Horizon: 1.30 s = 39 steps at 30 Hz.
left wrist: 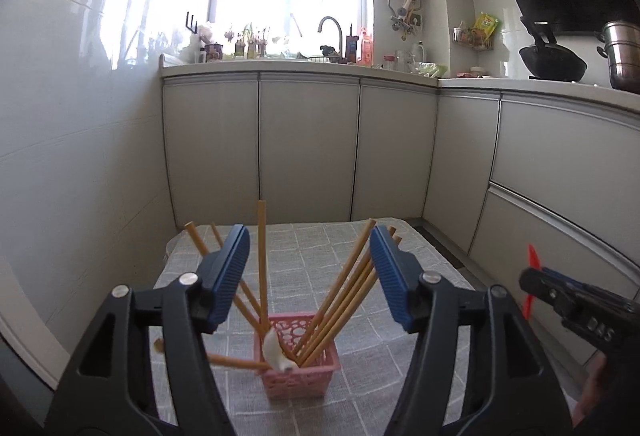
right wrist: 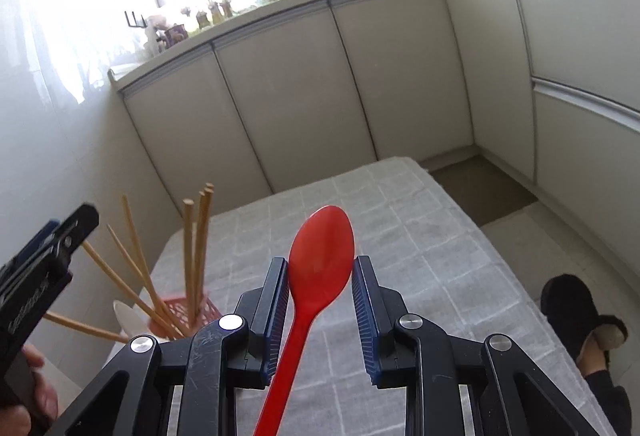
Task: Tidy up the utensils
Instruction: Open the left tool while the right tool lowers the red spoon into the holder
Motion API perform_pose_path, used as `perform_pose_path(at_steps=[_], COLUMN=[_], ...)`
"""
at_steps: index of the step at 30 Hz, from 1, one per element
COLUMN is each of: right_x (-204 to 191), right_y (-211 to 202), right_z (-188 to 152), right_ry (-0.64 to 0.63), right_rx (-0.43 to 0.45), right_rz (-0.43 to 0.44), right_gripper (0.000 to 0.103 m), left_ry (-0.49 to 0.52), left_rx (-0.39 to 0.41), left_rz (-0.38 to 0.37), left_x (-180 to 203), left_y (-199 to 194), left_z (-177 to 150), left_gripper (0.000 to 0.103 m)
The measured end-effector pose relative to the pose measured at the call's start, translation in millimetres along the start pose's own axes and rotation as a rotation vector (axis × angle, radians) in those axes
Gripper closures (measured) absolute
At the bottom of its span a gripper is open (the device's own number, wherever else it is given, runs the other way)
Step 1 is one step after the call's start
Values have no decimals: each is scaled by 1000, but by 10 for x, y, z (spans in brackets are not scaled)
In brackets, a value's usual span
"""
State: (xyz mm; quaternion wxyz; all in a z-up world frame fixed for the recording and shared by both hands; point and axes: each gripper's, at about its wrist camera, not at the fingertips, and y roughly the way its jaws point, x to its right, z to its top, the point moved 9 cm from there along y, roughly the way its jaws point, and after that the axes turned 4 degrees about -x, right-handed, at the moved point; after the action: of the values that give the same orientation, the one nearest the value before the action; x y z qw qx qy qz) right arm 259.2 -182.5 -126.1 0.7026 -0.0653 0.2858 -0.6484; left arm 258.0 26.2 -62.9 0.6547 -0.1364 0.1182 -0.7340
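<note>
A pink perforated basket [left wrist: 298,354] stands on the grey checked cloth and holds several wooden chopsticks [left wrist: 344,288] and a white spoon [left wrist: 274,350]. One chopstick [left wrist: 236,361] pokes out through its left side. My left gripper [left wrist: 310,272] is open and empty just above and before the basket. My right gripper [right wrist: 320,296] is closed on a red plastic spoon [right wrist: 320,256], bowl pointing forward, held above the cloth to the right of the basket [right wrist: 186,310]. The red spoon's tip [left wrist: 534,260] shows at the right of the left wrist view.
The table with the grey checked cloth [right wrist: 420,236] stands against the white tiled wall [left wrist: 80,156]. Grey kitchen cabinets [left wrist: 304,144] run behind and to the right. A foot in a black slipper [right wrist: 572,304] is on the floor at the right.
</note>
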Motion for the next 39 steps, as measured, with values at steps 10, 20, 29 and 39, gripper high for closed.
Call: perform_pose_path(at_steps=[10,20,29,39], right_x=[-805,-1466,-1654,-1575], right_y=[164,706,1019,1083], right_z=[503,568,373,338], right_ry=[-95,-262,-354,-352], right_rx=[143,286,331,295], right_rz=[51,-79,-184,-194], right_gripper=[74,74,74,74], left_ry=[-208,-188,-219,-238], left_rx=[-265,-430,-493,-502], left_rz=[67,130,108,102], left_x=[-596,-945,-1000,-1042], left_y=[-250,-123,-79,-142], left_z=[-533,-883,-992,-1029], left_gripper=[27,27,27,27])
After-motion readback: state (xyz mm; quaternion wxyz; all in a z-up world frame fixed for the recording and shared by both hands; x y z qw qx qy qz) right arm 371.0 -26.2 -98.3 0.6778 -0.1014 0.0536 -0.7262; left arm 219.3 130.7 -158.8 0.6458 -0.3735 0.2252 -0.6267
